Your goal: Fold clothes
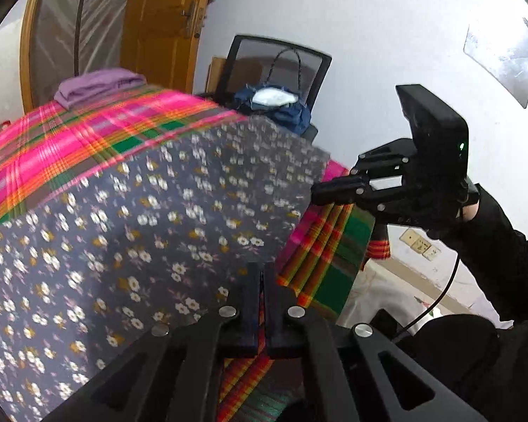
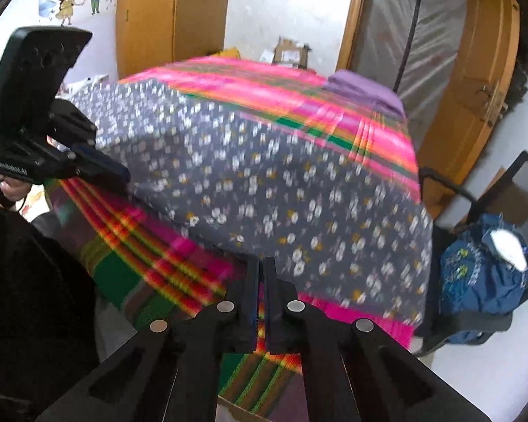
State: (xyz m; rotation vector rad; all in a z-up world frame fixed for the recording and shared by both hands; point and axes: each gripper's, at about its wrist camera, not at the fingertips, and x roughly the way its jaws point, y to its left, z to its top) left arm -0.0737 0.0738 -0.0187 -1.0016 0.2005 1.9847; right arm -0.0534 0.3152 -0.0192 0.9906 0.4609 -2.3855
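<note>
A grey cloth with small white and yellow flowers point(image 1: 130, 232) point(image 2: 264, 183) lies spread flat on a bed covered by a pink, green and orange plaid sheet point(image 1: 88, 130) point(image 2: 264, 77). My left gripper point(image 1: 263, 267) point(image 2: 123, 176) is shut, its tips pinching the cloth's near edge. My right gripper point(image 2: 262, 262) point(image 1: 315, 190) is shut too, on the same near edge further along, by a corner. A gloved hand point(image 1: 489, 218) holds the right gripper. The cloth between the two grippers looks lifted slightly off the sheet.
A folded purple garment point(image 1: 98, 86) point(image 2: 366, 93) sits at the bed's far end. A black mesh chair point(image 1: 309, 59) point(image 2: 524, 176) with a blue bag point(image 1: 281, 112) point(image 2: 475, 277) stands beside the bed. A wooden door point(image 1: 158, 24) and a wardrobe point(image 2: 165, 14) stand behind.
</note>
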